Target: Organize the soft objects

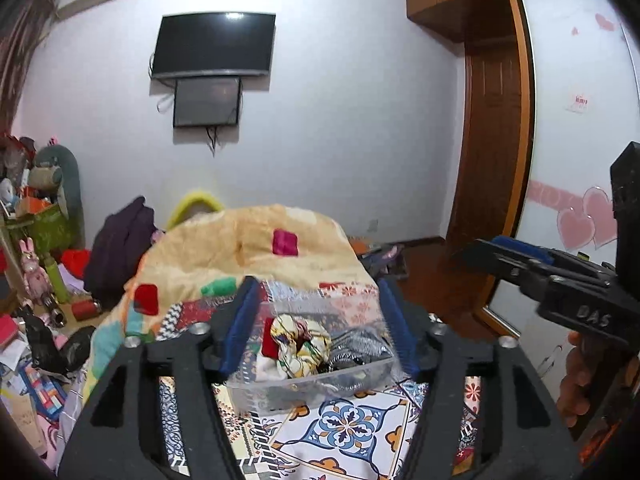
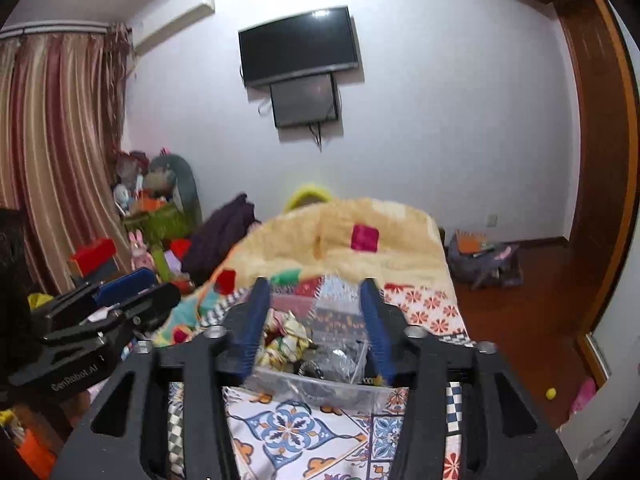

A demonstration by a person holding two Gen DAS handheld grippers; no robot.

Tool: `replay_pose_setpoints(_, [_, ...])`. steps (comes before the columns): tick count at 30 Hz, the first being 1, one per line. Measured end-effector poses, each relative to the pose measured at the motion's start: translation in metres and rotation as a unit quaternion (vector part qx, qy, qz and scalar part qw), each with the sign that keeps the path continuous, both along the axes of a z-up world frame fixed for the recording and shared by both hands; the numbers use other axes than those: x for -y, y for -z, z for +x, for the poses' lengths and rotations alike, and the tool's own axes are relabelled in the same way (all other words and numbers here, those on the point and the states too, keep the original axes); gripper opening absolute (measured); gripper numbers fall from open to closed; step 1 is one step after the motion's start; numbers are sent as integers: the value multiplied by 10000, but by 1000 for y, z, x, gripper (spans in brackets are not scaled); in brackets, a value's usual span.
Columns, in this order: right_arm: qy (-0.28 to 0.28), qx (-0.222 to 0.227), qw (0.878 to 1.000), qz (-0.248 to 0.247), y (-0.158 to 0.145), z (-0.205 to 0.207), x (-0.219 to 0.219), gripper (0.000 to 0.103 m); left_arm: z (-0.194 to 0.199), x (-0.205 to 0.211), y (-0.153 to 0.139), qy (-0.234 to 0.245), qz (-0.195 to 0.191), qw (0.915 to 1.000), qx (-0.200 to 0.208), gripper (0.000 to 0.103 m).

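Observation:
A clear plastic box sits on the patterned bedsheet. It holds a floral cloth, a red cloth and a dark grey patterned cloth. My left gripper is open and empty, its blue pads either side of the box. My right gripper is open and empty above the same box. The floral cloth shows between its fingers. Each gripper shows in the other's view, the right one and the left one.
A folded yellow quilt with coloured squares lies behind the box. Cluttered toys and boxes fill the left side. A wardrobe and wooden door stand right. A bag lies on the wooden floor.

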State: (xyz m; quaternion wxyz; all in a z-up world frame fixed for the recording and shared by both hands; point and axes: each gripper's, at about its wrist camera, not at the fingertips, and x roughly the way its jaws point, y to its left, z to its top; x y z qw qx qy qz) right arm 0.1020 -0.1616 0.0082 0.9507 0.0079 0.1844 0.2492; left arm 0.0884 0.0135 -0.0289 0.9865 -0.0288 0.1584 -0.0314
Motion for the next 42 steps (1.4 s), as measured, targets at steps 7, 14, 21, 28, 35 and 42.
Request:
replay_pose_setpoints(7, [170, 393, 9991, 69, -14, -19, 2, 81, -24, 5, -14, -120, 109, 9995, 257, 87])
replay_pose_setpoints(14, [248, 629, 9977, -15, -20, -31, 1, 96, -39, 11, -25, -145, 133, 9989, 416, 97])
replay_pose_setpoints(21, [252, 807, 9964, -25, -25, -41, 2, 101, -48, 15, -30, -196, 227, 9981, 545, 102])
replay_pose_setpoints(28, [299, 879, 9957, 5, -23, -46, 8, 103, -50, 15, -30, -240, 237, 9978, 570, 103])
replay_pose_setpoints(35, [281, 852, 9960, 34, -24, -45, 10, 103, -51, 15, -30, -220, 219, 9979, 572, 103])
replay_pose_setpoints(42, [268, 834, 9961, 45, -23, -47, 11, 103, -50, 15, -29, -222, 218, 9980, 554, 103])
